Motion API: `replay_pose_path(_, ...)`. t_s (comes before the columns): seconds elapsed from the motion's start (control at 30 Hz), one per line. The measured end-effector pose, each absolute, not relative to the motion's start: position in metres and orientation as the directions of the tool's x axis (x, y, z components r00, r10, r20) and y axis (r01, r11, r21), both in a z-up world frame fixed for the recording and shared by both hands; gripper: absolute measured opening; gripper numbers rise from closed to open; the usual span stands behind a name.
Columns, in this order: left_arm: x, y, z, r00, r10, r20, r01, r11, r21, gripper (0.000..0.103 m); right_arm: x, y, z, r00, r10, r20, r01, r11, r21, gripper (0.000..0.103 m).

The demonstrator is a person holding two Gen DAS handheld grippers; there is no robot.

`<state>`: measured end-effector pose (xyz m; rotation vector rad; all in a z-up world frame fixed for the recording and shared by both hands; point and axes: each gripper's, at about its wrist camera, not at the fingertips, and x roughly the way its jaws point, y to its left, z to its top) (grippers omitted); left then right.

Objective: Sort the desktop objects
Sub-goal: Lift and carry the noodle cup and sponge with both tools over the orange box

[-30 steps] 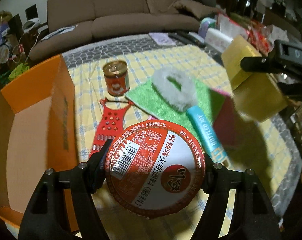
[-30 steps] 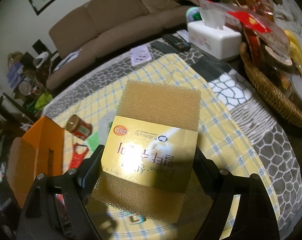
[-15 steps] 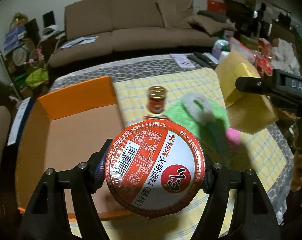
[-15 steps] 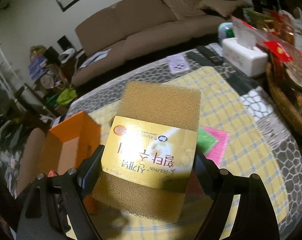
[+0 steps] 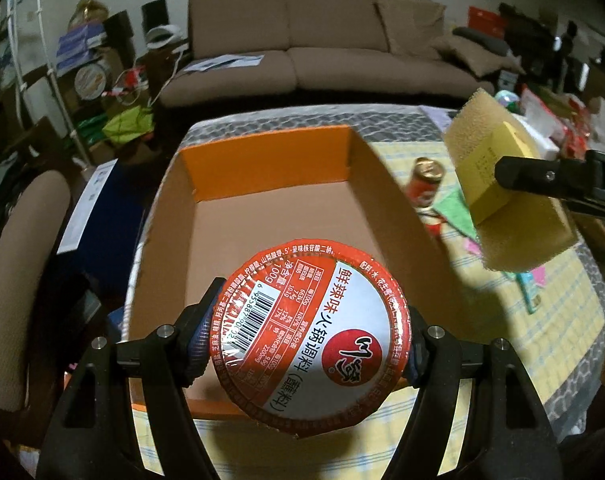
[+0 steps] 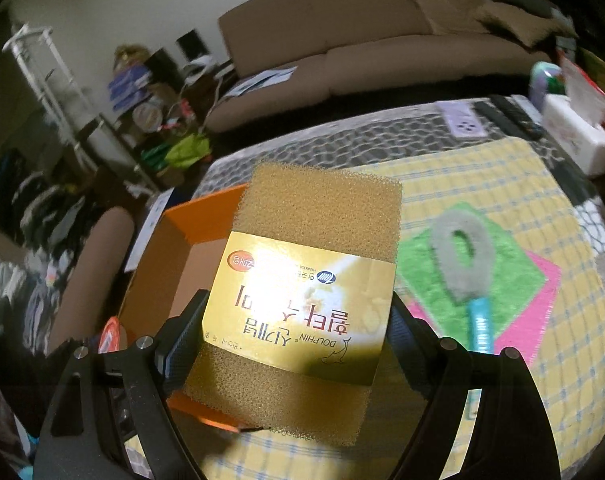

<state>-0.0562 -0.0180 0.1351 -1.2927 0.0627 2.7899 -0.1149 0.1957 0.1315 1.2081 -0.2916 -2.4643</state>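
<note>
Your left tongs clamp a round red-and-white tub by its rim, pads pressed on both sides. The foil lid faces the camera and covers the tub's body, so you cannot see how deep it is. The tub hangs over the near end of an open orange box, and it hides the box's near wall and part of the floor. What shows of the box floor is bare cardboard.

Your right tongs grip a tan sponge across its gold paper band, held above the surface with the print upside down. The sponge blocks most of the box in the right view; only an orange corner and a strip of the near edge show past it. At the lower left edge of that view a sliver of the tub's red rim peeks out, the rest cut off behind the tongs.

In the left view the sponge shows at the right, with one black finger of the right tongs crossing it. A small red can stands on the checked cloth just right of the box, blurred. A grey duster with a teal handle lies on a green cloth over a pink one; the handle's end is hidden behind your right tongs. The sofa sits beyond the surface.
</note>
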Motion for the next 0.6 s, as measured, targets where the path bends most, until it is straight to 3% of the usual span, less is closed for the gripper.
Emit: replay_pose_path(0.6,-0.071,-0.067,0.086,-0.609,0.062,-0.791,-0.038,-0.998,-0.049,0.069,-0.117,0.084,0.091,-0.463,-0.379,-0.801,0.406,-0.894,0.188,0.083)
